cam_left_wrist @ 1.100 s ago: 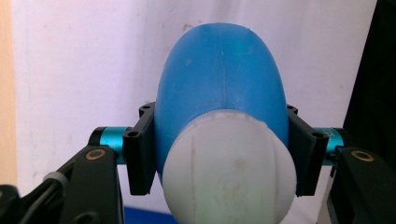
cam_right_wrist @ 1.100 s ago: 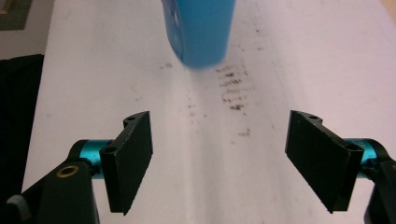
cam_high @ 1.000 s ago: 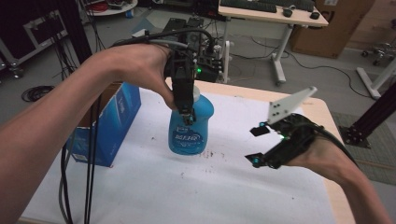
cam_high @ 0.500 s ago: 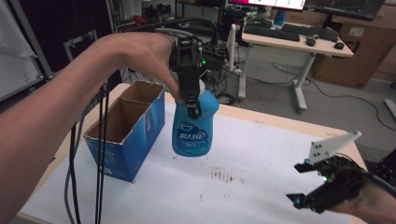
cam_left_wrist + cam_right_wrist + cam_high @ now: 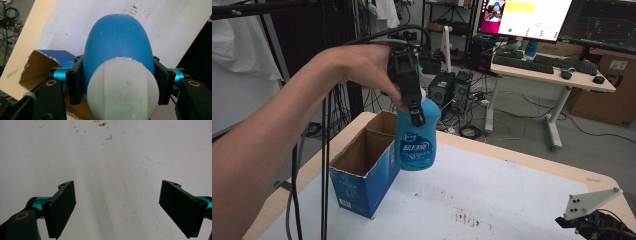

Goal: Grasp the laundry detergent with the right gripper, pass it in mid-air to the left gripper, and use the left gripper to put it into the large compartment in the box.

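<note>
A blue bottle (image 5: 414, 145) with a white cap hangs in the air, upright, just right of the open blue cardboard box (image 5: 362, 172). My left gripper (image 5: 415, 116) comes down from above and is shut on the bottle's upper part. In the left gripper view both jaws press the sides of the bottle (image 5: 117, 42), with the box (image 5: 42, 62) below at left. My right gripper (image 5: 586, 225) sits low at the table's near right corner. Its jaws have just been opening and now stand wide apart (image 5: 117, 210) over the bare white sheet, with nothing between them.
The white sheet (image 5: 512, 195) covers the wooden table and carries dark stains (image 5: 467, 217) near its front. Black cables (image 5: 326, 165) hang at the left of the box. Behind the table stand a desk (image 5: 552, 75) with monitors and floor clutter.
The left hand has lifted the bottle off the sheet and carried it left, up beside the box. The right gripper has dropped toward the bottom right corner of the view.
</note>
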{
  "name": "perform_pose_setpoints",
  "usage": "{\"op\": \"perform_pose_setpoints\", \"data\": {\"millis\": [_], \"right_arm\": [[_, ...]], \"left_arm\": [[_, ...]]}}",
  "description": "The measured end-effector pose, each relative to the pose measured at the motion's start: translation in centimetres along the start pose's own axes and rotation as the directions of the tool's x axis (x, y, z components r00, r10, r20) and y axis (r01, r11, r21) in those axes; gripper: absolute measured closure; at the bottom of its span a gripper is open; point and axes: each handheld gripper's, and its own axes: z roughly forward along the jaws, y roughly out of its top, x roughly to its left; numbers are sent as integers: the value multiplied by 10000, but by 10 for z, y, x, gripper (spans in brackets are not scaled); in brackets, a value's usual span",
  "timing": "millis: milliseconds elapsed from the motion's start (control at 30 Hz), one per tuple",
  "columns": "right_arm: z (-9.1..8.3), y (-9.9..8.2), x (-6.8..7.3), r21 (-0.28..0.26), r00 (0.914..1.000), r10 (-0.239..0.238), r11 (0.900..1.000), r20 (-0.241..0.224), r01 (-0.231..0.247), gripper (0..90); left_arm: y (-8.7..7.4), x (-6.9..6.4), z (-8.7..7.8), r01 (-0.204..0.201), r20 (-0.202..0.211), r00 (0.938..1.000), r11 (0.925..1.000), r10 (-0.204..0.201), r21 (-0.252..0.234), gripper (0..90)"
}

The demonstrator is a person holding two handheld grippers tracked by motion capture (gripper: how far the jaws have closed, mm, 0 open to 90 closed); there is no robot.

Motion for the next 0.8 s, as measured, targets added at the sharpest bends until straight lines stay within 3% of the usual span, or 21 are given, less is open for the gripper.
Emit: {"op": "perform_pose_setpoints", "data": {"millis": [300, 467, 633, 800], "right_arm": [[2, 1, -1, 138, 9999, 86, 9999, 67, -87, 132], [5, 1, -1, 165, 9999, 96, 9998, 37, -96, 132], [7, 2, -1, 216, 10000, 94, 9997, 3, -94, 132], [11, 4, 2, 305, 10000, 29, 9995, -51, -27, 132]], "left_arm": [[-23, 12, -16, 749, -504, 9958, 9970, -758, -203, 384], [-38, 20, -23, 1076, -504, 9927, 9936, -1092, -329, 384], [-51, 23, -31, 1254, -891, 9877, 9913, -1285, -390, 384], [-64, 29, -34, 1675, -954, 9808, 9853, -1701, -349, 384]]}}
